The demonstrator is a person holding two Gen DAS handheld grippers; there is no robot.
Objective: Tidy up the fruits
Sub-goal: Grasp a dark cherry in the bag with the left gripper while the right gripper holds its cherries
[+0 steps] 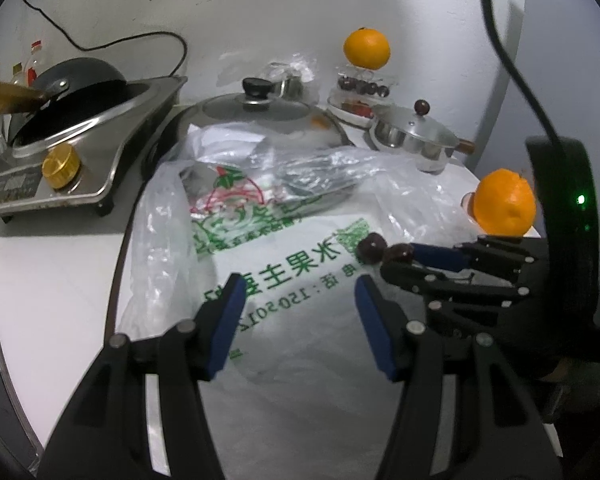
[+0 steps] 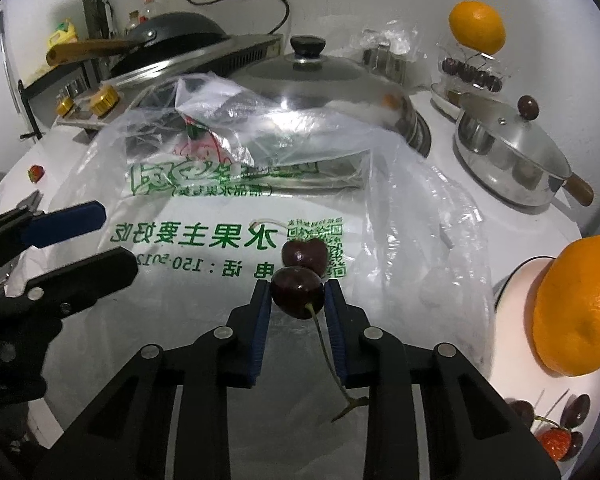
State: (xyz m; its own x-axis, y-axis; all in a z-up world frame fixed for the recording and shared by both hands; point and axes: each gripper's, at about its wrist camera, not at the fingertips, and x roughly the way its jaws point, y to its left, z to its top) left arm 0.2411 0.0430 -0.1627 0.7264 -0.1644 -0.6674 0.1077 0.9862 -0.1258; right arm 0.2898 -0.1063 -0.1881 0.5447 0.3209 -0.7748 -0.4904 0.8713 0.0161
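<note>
Right gripper (image 2: 298, 300) is clamped on a cherry (image 2: 298, 294), left gripper (image 1: 296, 320) hangs with fingers apart. Squeeze harder and it probably bruises, or nudges the second cherry (image 2: 305, 255) rolling off the slick plastic bag (image 2: 204, 240).

The clear plastic bag (image 2: 236, 216) spread over the worktop carries green print, seen mirrored from here. The big line reads 水果主要好吃. Below it comes 电话, a phone number beginning 150-501, the rest covered. A smaller bracketed line above and a QR code (image 2: 332, 248) beside it are too blurred to read.
</note>
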